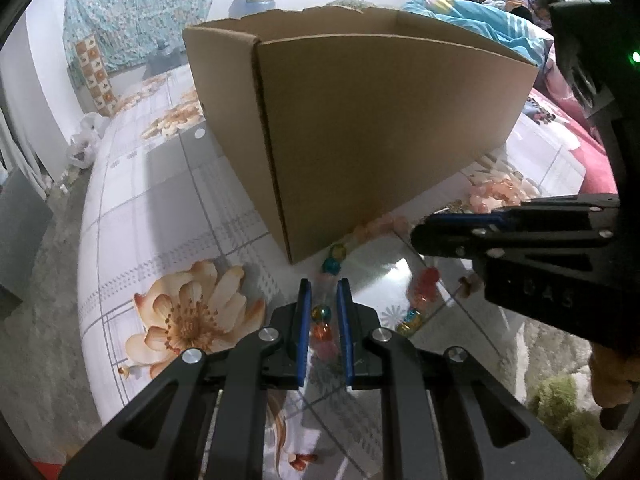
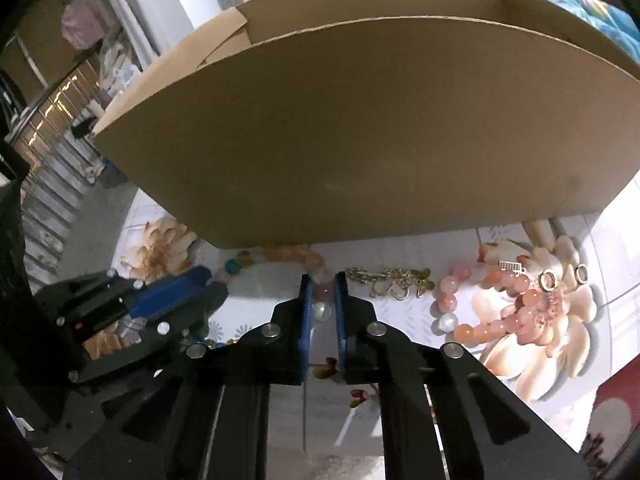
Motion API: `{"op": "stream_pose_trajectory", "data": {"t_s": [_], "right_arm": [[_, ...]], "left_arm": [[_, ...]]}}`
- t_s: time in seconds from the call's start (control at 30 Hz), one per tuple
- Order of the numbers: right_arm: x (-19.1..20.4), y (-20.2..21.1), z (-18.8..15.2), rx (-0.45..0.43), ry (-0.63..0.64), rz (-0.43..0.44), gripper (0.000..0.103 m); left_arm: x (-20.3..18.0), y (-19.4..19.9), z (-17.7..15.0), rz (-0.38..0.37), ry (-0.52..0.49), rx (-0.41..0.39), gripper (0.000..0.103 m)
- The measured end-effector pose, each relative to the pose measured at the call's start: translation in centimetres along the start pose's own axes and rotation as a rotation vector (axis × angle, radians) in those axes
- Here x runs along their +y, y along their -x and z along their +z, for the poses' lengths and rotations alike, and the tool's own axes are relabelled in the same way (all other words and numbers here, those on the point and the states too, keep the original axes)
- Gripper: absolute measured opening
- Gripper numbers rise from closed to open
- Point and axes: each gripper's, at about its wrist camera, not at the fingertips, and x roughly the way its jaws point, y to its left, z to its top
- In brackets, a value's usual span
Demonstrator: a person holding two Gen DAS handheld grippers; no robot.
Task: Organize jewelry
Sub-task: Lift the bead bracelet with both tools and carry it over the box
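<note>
Gripping a strand of beads at two places, I hold a gripper in each hand over a glossy table (image 1: 168,208) printed with peach flowers.

My left gripper (image 1: 324,286) has its blue pads (image 1: 305,320) drawn almost together. Coloured glass beads (image 1: 321,322) of a bracelet sit in the narrow gap: a yellow-green one and an orange one, with pink further back. I cannot tell for sure that the pads press on them. Just past the tips a teal bead (image 1: 331,266) continues the strand towards the foot of a cardboard box (image 1: 380,128).

My right gripper (image 2: 323,280) is nearly closed too. A pink bead (image 2: 323,291) lies between its pads at the tips, and a pearly white bead (image 2: 322,313) sits just behind it. Whether they are truly clamped I cannot tell.

Beyond both sets of fingers stands the open box, its near wall filling the view. To the right of my right fingers lie a gold chain with a butterfly (image 2: 390,280), then a pink beaded bracelet (image 2: 508,312) on a printed flower, and past it two small gold hoop earrings (image 2: 547,279).
</note>
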Motion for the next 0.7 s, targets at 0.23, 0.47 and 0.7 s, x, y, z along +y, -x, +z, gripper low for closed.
{"op": "stream_pose_trajectory", "data": {"t_s": [0.23, 0.47, 0.7], "right_arm": [[-1.9, 0.3, -0.2, 0.000, -0.092, 0.123, 0.007], [-2.9, 2.1, -0.4, -0.036, -0.125, 0.203, 0.007], [-2.9, 5.9, -0.4, -0.110, -0.116, 0.277, 0.007]], "left_arm": [[-0.2, 0.8, 0.1, -0.011, -0.001, -0.029, 0.009], [-0.6, 4.4, 0.8, -0.065, -0.004, -0.100, 0.009], [-1.2, 8.9, 2.8, -0.138, -0.005, -0.192, 0.009]]}}
